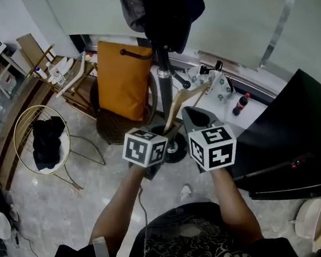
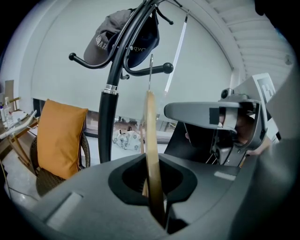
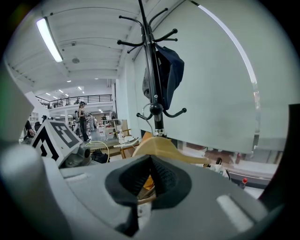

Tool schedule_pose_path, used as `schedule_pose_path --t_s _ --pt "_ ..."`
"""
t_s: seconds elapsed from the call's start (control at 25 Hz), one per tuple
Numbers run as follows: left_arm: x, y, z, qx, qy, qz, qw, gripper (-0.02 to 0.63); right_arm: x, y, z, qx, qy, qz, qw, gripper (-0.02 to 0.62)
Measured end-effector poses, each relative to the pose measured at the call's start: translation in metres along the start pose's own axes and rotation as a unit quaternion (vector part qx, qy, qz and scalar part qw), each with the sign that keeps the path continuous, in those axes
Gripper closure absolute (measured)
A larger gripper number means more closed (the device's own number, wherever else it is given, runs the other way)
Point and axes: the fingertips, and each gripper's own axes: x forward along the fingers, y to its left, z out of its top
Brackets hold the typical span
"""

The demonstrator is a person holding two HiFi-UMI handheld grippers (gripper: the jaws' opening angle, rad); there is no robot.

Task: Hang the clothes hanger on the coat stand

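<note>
Left tool [image 2: 153, 187] clamps the wooden hanger [image 2: 151, 136], forearm [image 1: 120, 207] stretched forward (tilted slightly down); right tool [image 3: 149, 176], jaws together, beside it.

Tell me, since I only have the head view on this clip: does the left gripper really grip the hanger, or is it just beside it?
Observer: It grips it. The left gripper view shows the left gripper with its fingers closed on the wooden hanger, which is seen edge-on.
Operator: And the hook? I can't find it from above.
Observer: The metal hook stands upright at the top of the hanger. Its wire crosses a lower peg of the coat stand in that view, but whether they touch cannot be told.
</note>
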Motion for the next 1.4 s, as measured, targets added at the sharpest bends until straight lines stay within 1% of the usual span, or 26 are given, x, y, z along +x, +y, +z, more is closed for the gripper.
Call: schedule_pose_path --t_s 0.16,0.44,0.96,1.4 --pt "0.006 0.004 0.001 -0.006 -0.002 -0.005 1.0 0.58 0.006 -0.003 0.001 0.0 0.002 0.003 1.0 0.595" --pt "0.015 0.017 0.0 -0.009 0.006 0.002 0.9999 0.58 0.019 -0.008 0.003 -0.001 0.006 0.009 1.0 0.595" --pt "0.029 0.033 0.003 -0.013 0.013 0.002 0.9998 0.58 0.043 -0.014 -0.001 0.002 0.018 0.023 1.0 0.595" --pt "0.034 0.046 0.001 -0.011 0.013 0.016 0.9997 0.578 0.051 -0.019 -0.007 0.003 0.027 0.026 0.999 0.595"
